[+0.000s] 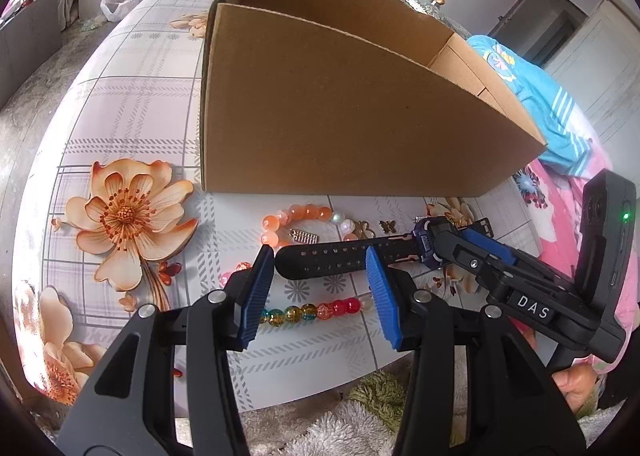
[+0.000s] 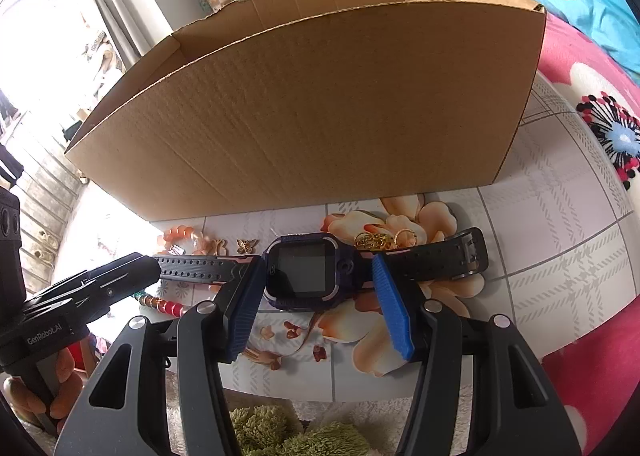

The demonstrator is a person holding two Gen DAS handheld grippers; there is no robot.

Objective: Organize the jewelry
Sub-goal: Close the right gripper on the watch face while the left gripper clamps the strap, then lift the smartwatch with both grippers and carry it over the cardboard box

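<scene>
A dark blue smartwatch (image 2: 308, 272) with black straps lies flat on the flowered tablecloth in front of a cardboard box (image 2: 312, 107). My right gripper (image 2: 316, 262) is shut on the watch body, one blue pad at each end of the case. In the left wrist view the perforated strap (image 1: 324, 262) runs sideways across my left gripper (image 1: 318, 256). Its tip lies by the left pad and the right pad crosses over it. The pads stand apart and I see no squeeze. An orange bead bracelet (image 1: 296, 215) and a multicoloured bead string (image 1: 312, 310) lie nearby.
Gold butterfly charms (image 1: 386, 225) and gold rings (image 2: 376, 240) lie between the watch and the box. The tall box wall stands close ahead. A blue cloth (image 1: 540, 95) and a pink blanket (image 2: 592, 296) lie to the right. A green fuzzy rug (image 2: 260, 428) shows below the table edge.
</scene>
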